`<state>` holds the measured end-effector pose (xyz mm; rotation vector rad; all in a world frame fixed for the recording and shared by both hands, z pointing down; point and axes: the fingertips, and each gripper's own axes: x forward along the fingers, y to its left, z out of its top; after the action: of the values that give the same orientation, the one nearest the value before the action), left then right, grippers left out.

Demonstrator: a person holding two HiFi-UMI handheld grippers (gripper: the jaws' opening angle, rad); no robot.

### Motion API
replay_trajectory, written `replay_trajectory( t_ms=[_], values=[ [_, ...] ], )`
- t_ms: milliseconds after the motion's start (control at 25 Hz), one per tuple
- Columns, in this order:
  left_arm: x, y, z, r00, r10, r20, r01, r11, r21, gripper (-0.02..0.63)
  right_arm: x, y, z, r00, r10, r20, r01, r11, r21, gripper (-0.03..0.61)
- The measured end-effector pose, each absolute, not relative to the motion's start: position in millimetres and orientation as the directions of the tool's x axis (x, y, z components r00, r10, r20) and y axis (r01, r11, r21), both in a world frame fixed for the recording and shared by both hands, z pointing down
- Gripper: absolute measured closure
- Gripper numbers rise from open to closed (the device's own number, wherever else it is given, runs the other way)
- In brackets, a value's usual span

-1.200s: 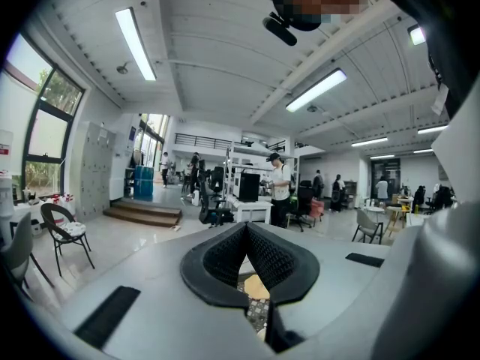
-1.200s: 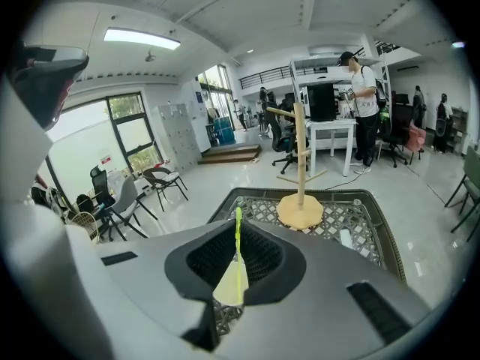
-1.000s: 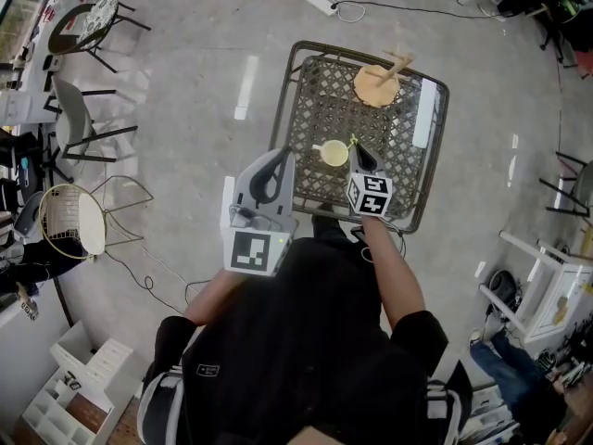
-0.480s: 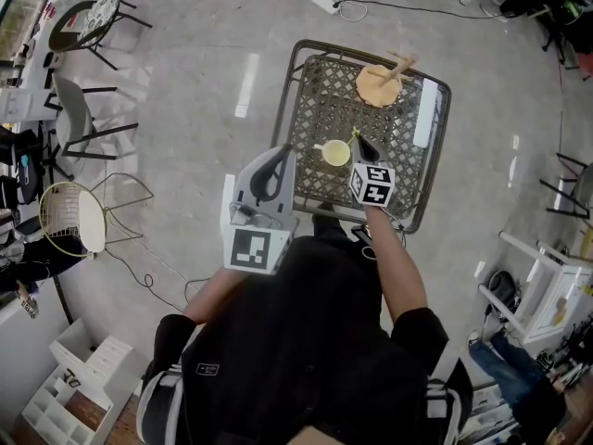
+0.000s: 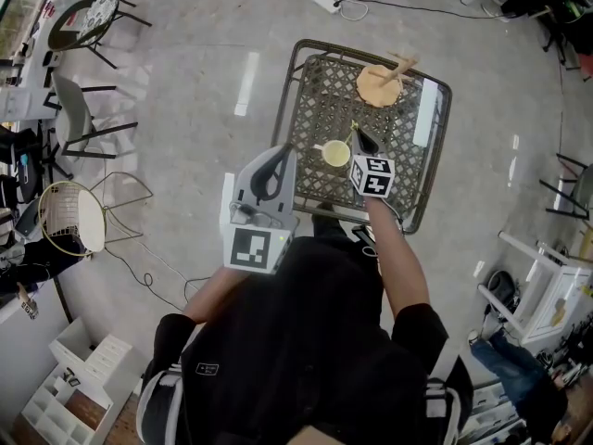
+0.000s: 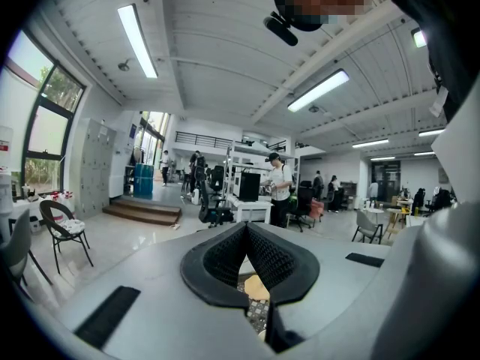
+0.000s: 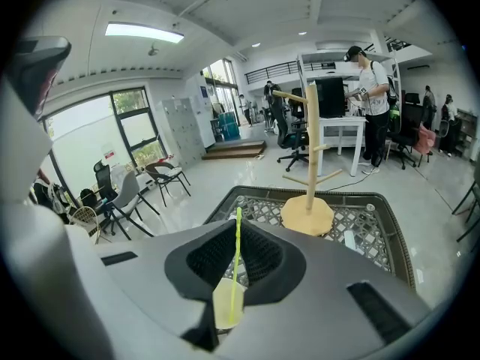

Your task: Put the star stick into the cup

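A pale yellow cup (image 5: pixel 334 153) stands near the front of a dark metal mesh table (image 5: pixel 306 109). My right gripper (image 5: pixel 359 137) hovers just right of it, shut on the thin yellow-green star stick (image 5: pixel 353 130). In the right gripper view the stick (image 7: pixel 236 257) rises upright between the jaws of my right gripper (image 7: pixel 237 229), and the cup (image 7: pixel 225 306) shows below them. The stick's star end is too small to make out. My left gripper (image 5: pixel 280 154) is held at the table's front left edge, shut and empty; in its own view my left gripper (image 6: pixel 244 228) has its pads meeting.
A wooden mug tree (image 5: pixel 381 81) stands at the table's far side, with a white oblong object (image 5: pixel 424 114) along the right rim. On the floor are chairs (image 5: pixel 83 119) and a wire seat (image 5: pixel 69 219) to the left, and a power strip (image 5: pixel 322 3) beyond the table.
My right gripper has moved a little farther over the table with the stick, from beside the cup's near edge to its right side. The left gripper has stayed put.
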<state>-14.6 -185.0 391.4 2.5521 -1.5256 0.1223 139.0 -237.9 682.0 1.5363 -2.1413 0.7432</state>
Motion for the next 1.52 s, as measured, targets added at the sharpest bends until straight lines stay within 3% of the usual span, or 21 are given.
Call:
replay_trajectory(
  t_ms=[1520],
  values=[
    [-23,-193,389,0.475,-0.866,0.156,-0.88,-0.465,0.097,0.597,148,-270,699,-0.298,-0.721,0.625,-0.954,0.219,-0.203,0.555]
  ],
)
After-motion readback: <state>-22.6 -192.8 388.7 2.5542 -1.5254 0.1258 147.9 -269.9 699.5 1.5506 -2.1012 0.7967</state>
